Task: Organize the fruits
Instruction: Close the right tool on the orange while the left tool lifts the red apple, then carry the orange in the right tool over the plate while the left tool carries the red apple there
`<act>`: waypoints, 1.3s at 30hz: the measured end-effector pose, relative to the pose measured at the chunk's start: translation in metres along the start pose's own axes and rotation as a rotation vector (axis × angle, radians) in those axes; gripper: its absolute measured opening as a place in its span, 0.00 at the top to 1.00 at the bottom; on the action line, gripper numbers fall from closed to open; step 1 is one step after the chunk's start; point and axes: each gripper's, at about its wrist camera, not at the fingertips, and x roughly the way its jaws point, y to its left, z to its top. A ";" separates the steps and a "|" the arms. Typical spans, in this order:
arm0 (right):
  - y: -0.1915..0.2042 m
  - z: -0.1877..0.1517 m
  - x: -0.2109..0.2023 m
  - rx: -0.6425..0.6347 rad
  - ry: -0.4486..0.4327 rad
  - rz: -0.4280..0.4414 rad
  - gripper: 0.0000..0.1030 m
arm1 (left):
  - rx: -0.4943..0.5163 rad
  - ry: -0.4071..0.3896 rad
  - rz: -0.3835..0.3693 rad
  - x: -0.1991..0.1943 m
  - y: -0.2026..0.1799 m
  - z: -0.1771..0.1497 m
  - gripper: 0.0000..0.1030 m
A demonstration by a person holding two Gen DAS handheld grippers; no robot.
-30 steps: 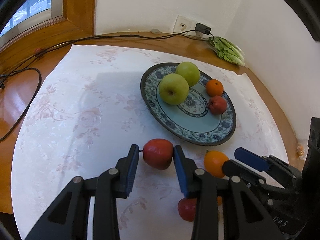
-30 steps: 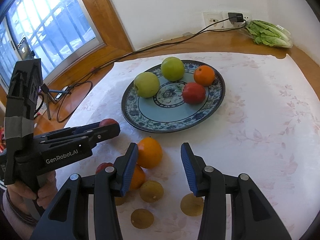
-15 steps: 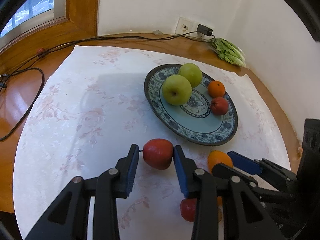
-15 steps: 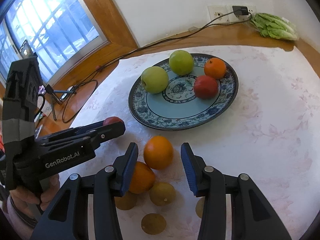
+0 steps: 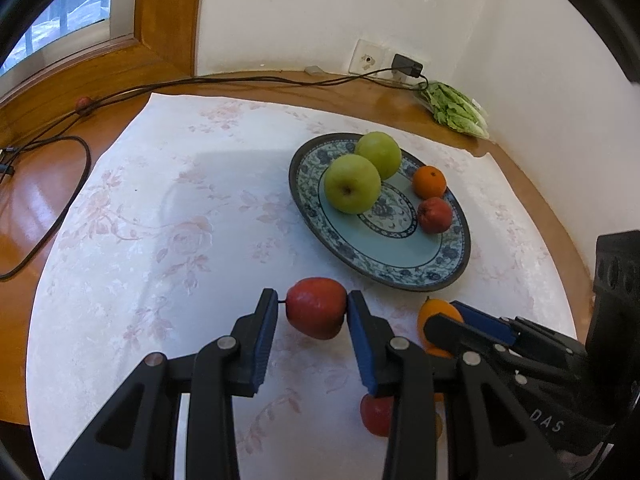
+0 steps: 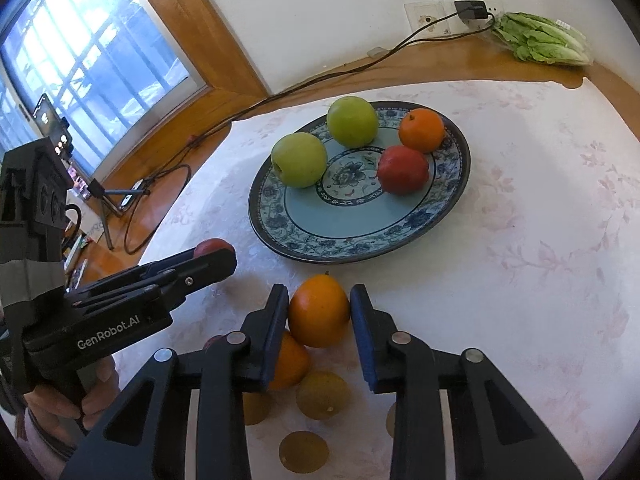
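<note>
Red apple (image 5: 316, 313) sits clamped between the pads of the left tongs (image 5: 313, 312), just short of the plate (image 5: 404, 276) on the cloth-covered bench (image 5: 160, 248). The right tongs (image 6: 319, 310) are closing around an orange (image 6: 319, 310), both pads against its sides. On the plate lie two green apples (image 6: 299, 160), a small orange (image 6: 421, 130) and a red fruit (image 6: 402, 169). More fruit (image 6: 322, 395) waits on the cloth under the right tongs.
</note>
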 end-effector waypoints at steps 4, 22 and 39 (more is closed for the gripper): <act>0.000 0.000 -0.002 -0.007 0.000 0.001 0.68 | 0.000 -0.001 0.003 -0.001 0.000 0.000 0.64; -0.010 0.009 -0.028 -0.006 -0.052 -0.046 0.68 | 0.074 -0.021 0.001 -0.001 -0.027 0.019 0.64; -0.023 0.042 -0.033 -0.065 -0.100 -0.146 0.68 | 0.106 0.008 0.001 0.033 -0.038 0.043 0.64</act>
